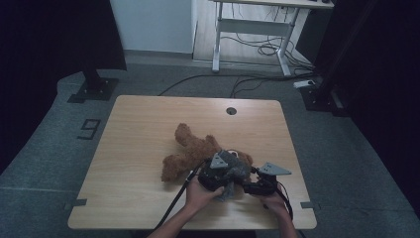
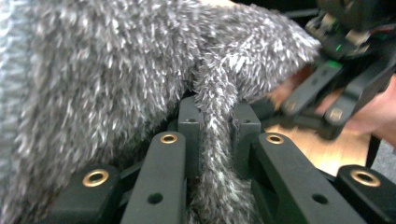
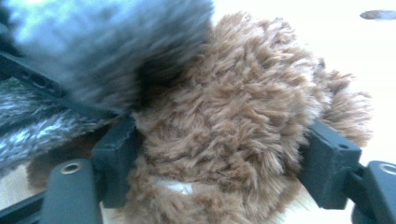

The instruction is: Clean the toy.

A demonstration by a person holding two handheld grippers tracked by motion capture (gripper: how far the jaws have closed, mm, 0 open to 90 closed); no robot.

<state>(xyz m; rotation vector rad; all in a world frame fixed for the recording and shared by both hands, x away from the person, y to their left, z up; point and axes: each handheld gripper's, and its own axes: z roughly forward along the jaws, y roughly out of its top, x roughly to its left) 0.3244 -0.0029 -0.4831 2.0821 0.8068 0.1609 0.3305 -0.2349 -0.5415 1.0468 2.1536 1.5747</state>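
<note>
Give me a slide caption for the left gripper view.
Left hand-held gripper pinching a fold of grey fuzzy fabric, right hand-held gripper beyond.

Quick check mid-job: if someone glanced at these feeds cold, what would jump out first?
The brown teddy bear sprawled at the middle of the wooden table. At its near end, the left gripper is shut on a strip of fuzzy grey fabric, while the right gripper straddles the bear's head.

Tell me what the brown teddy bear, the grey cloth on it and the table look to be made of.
Teddy bear: soft plush, judging by its shaggy brown pile. Grey cloth: likely fuzzy synthetic knit or fleece, with long, white-tipped fibres. Table: pale wood-grain top, matte, probably laminate rather than solid wood.
</note>
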